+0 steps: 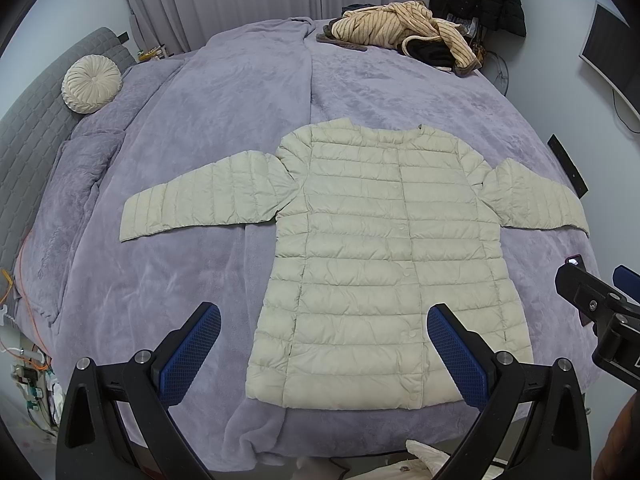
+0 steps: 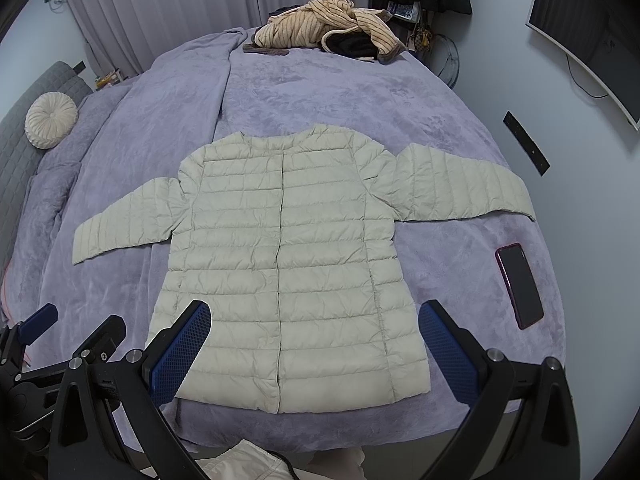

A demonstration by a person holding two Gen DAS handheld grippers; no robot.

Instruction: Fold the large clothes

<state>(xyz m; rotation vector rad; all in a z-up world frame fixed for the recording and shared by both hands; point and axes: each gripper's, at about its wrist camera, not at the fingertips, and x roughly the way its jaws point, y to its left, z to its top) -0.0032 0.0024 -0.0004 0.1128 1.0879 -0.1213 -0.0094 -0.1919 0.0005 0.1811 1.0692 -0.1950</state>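
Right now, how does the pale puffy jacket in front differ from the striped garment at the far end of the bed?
The puffy jacket lies flat, front up, sleeves spread wide; the striped garment sits crumpled in a heap. The jacket is plain cream and quilted in horizontal bands; the striped garment is tan with dark stripes. The jacket lies alone; the striped one rests on dark clothing. Both lie on the purple blanket.
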